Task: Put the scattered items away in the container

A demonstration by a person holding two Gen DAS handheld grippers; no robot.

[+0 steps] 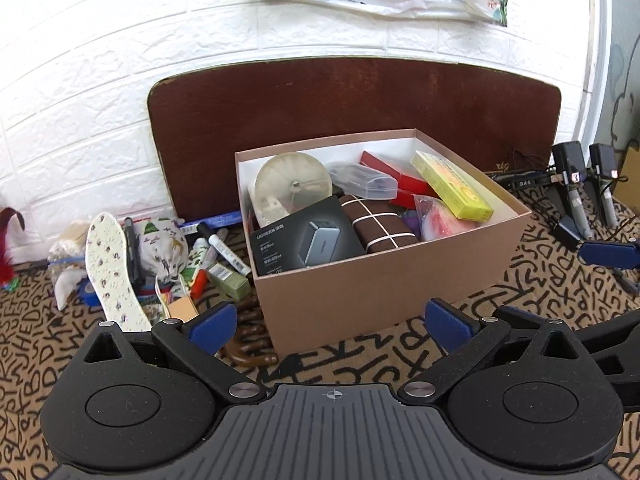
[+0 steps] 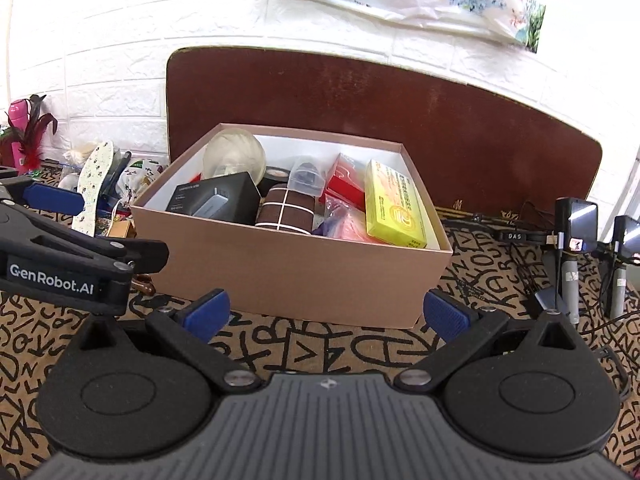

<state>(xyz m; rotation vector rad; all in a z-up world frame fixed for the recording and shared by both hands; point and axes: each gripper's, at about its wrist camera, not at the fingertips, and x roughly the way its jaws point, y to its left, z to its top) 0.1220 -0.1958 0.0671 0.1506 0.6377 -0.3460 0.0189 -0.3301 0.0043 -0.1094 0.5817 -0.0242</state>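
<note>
A tan cardboard box [image 1: 384,292] stands on the patterned cloth; it also shows in the right wrist view [image 2: 296,280]. It holds a black charger box [image 1: 304,236], a brown checked pouch [image 1: 380,226], a yellow box [image 1: 452,184], a red box, a clear case and a round plastic wheel. A pile of scattered items lies left of the box: a floral insole [image 1: 110,268], markers [image 1: 222,246], a small green box [image 1: 232,284]. My left gripper [image 1: 332,326] is open and empty in front of the box. My right gripper [image 2: 326,316] is open and empty, also in front of it.
A brown wooden board [image 1: 352,108] leans on the white brick wall behind the box. Black stands with cables [image 2: 576,248] sit at the right. A brown hook-shaped piece [image 1: 250,344] lies at the box's front left corner. Red feathers [image 2: 32,136] are at the far left.
</note>
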